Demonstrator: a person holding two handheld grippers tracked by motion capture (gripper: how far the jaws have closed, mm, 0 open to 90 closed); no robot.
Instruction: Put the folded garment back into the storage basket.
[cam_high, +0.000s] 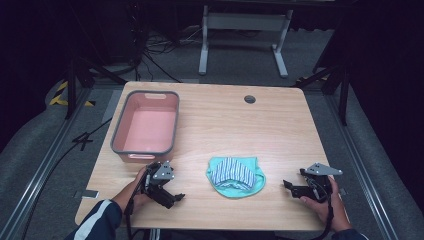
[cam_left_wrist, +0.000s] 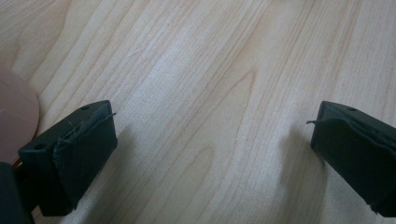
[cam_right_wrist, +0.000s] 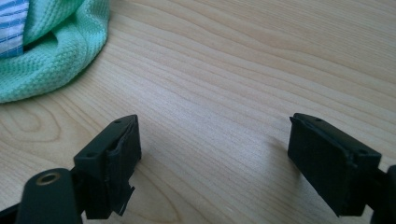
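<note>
A crumpled green cloth (cam_high: 236, 176) with a blue-and-white striped piece on top lies near the table's front middle; its green edge (cam_right_wrist: 51, 56) shows at the upper left of the right gripper view. My left gripper (cam_high: 172, 196) rests low on the table, left of the cloth, open with bare wood between its jaws (cam_left_wrist: 212, 135). My right gripper (cam_high: 290, 186) sits right of the cloth, also open and empty (cam_right_wrist: 215, 144), jaws pointing toward the cloth. A pink bin (cam_high: 146, 126) with a grey rim stands empty at the left of the table.
The wooden table (cam_high: 240, 125) has a round cable hole (cam_high: 249, 99) near its back edge. A white frame stand (cam_high: 245, 35) and cables lie on the floor beyond. The bin's pink wall (cam_left_wrist: 16, 116) shows at the left of the left gripper view.
</note>
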